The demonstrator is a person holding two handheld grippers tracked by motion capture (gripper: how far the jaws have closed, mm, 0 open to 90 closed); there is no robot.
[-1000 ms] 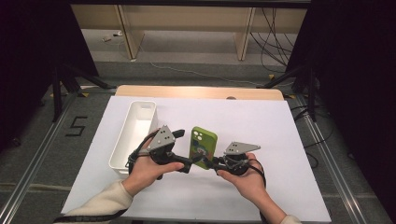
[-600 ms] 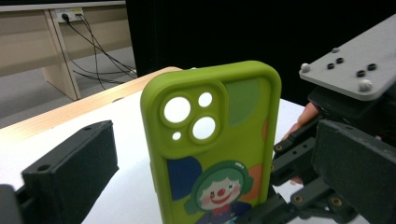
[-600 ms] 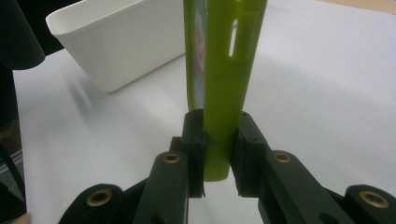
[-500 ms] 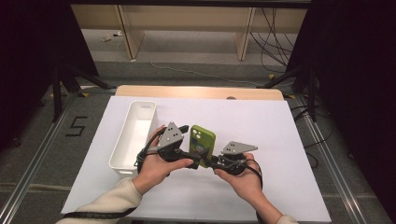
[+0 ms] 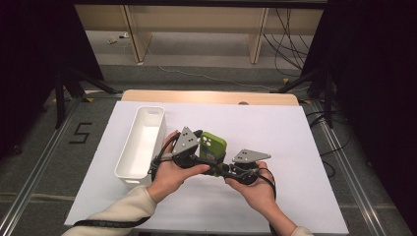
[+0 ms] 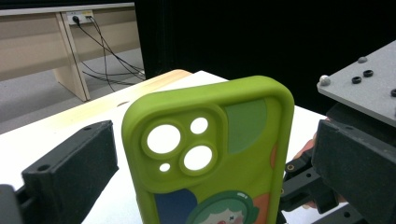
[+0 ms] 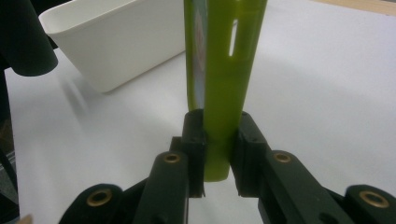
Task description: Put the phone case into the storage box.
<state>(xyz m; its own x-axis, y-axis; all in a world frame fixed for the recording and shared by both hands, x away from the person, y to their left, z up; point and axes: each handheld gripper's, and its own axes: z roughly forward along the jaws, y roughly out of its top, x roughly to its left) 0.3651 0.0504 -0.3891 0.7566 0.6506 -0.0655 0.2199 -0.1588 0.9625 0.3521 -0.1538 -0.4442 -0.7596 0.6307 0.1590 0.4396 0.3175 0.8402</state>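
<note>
Green phone case [image 5: 212,146] held up off the white table cover [image 5: 295,142], near the middle of the table, just right of the long white bin [image 5: 142,142]. Clamped at one narrow edge by the right gripper [image 5: 222,166]: in the right gripper view, both black jaws pressed flat against the two faces of the case [image 7: 219,70], one on each side, lower end of the case poking a little below the pads. Case edge-on there, upright, with a slot cut in its side; white bin [image 7: 100,37] behind to the left.

Left gripper [image 5: 189,156] brought in close from the left, grey three-cornered plate on top, cable trailing beside the bin. In the left gripper view, jaws spread wide, one to either side of the case [image 6: 210,154], apart from it, nothing between them pinched. Back of the case turned toward that camera: raised camera block with round cut-outs near the top, cartoon figure with green hair at the bottom, patches of blue, orange and darker green around it. Right gripper's grey plate [image 6: 364,88] at the right edge of the same view.

Left hand [image 5: 169,174] and right hand [image 5: 253,189] close together over the near half of the table, cream sleeve [image 5: 118,216] on the left arm. Bin inside bare white. Wooden table edge [image 5: 211,97] showing at the far side.
</note>
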